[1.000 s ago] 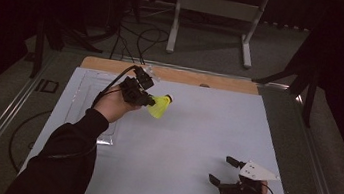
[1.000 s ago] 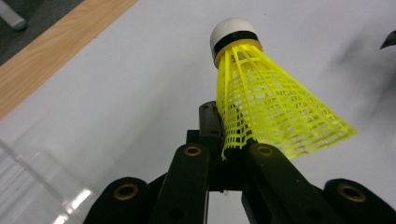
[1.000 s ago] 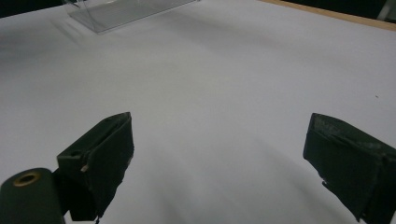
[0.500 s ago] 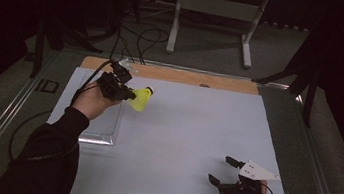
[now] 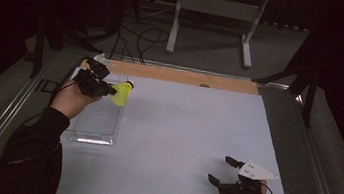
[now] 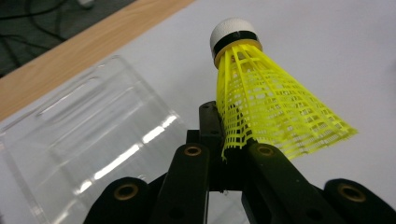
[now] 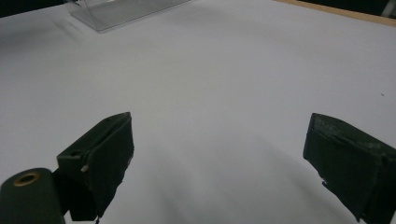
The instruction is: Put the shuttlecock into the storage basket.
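A yellow mesh shuttlecock [image 5: 122, 93] with a white cork tip is held at its skirt edge by my left gripper [image 5: 109, 90], which is shut on it. It hangs above the far right corner of a clear plastic tray [image 5: 98, 122] at the table's left. In the left gripper view the shuttlecock [image 6: 275, 107] points up and away from the gripper [image 6: 229, 149], with the tray [image 6: 84, 135] below at the left. My right gripper [image 5: 219, 170] rests low at the table's front right, its jaws wide apart. In its own view the right gripper [image 7: 219, 154] has nothing between its jaws.
The white table top [image 5: 196, 130] ends in a wooden strip [image 5: 173, 75] along its far edge. A metal stand [image 5: 212, 6] and cables [image 5: 143, 32] sit on the floor beyond. The clear tray's corner [image 7: 121, 11] lies far ahead of the right gripper.
My left hand has carried the shuttlecock leftward, from over the table's middle to above the clear tray. The right gripper has stayed where it was.
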`<state>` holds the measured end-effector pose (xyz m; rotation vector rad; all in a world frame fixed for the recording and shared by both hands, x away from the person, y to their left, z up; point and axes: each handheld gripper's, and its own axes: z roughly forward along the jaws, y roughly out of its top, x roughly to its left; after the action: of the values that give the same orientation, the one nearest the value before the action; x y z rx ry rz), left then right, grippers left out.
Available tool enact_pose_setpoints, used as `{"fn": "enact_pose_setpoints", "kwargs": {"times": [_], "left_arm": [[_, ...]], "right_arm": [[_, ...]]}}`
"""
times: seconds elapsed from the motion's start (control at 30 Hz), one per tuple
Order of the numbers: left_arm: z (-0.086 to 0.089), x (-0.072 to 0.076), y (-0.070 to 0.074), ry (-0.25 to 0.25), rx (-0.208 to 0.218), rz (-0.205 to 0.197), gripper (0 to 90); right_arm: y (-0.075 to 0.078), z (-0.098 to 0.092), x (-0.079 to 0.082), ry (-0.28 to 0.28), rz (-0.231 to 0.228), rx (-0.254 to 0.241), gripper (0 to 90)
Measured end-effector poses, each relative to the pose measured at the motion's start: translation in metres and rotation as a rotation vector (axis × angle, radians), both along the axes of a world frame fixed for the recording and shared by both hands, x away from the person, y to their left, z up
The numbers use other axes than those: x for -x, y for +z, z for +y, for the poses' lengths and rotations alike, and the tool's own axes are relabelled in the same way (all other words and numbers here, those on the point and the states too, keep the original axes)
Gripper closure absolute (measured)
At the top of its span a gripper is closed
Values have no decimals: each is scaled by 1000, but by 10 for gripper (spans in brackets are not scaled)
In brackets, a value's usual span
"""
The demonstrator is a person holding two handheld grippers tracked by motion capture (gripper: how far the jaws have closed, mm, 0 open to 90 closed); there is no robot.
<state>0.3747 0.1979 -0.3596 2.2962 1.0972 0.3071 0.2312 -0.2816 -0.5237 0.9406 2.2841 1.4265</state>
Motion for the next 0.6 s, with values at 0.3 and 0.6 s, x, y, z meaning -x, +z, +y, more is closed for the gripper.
{"fn": "enact_pose_setpoints", "kwargs": {"times": [0.3, 0.6], "left_arm": [[17, 3, -13, 63, -17, -1, 900], [25, 2, -38, 113, -13, 20, 900]], "right_arm": [[0, 1, 0, 2, 4, 0, 89], [-1, 1, -1, 1, 6, 0, 89]]}}
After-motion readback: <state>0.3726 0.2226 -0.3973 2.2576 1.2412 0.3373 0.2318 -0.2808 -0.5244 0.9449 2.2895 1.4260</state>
